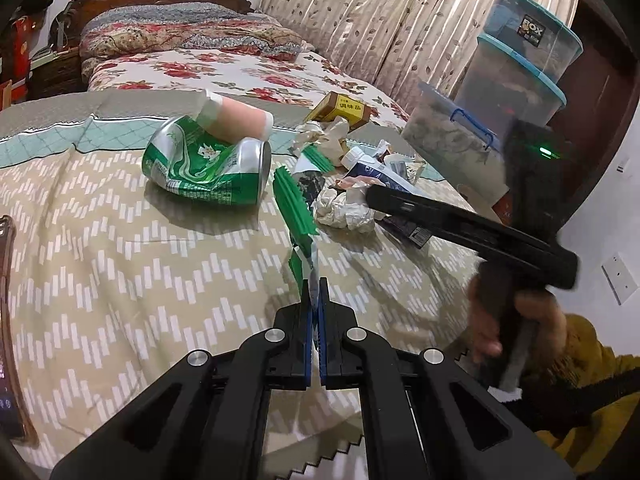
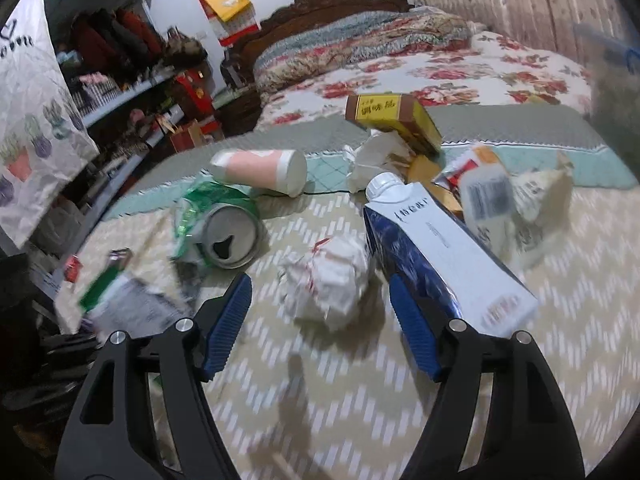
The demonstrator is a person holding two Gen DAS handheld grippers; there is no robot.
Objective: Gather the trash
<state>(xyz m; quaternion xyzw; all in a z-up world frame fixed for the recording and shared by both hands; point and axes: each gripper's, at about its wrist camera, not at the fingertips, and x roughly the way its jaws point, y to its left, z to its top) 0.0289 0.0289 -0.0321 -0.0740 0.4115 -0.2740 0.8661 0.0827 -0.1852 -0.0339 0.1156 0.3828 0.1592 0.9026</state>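
Note:
My left gripper (image 1: pixel 316 294) is shut on a green and white wrapper (image 1: pixel 295 212) and holds it upright above the bedspread; the same wrapper (image 2: pixel 120 296) appears blurred in the right wrist view. My right gripper (image 2: pixel 319 282) is open, its blue pads (image 2: pixel 228 320) on either side of a crumpled white paper ball (image 2: pixel 332 276) without touching it. A blue and white carton (image 2: pixel 444 252) lies just right of the ball. A crushed green can (image 1: pixel 204 164), a pink cup (image 1: pixel 236 116), a yellow box (image 1: pixel 340 110) and more crumpled paper (image 1: pixel 344 210) lie on the bed.
Stacked clear storage boxes (image 1: pixel 516 80) with blue lids stand at the bed's right side. Pillows (image 1: pixel 180 32) and a wooden headboard are at the far end. Cluttered shelves (image 2: pixel 120 76) and a white paper bag (image 2: pixel 32 120) are on the left. A person's hand (image 1: pixel 492 320) holds the right gripper (image 1: pixel 372 198).

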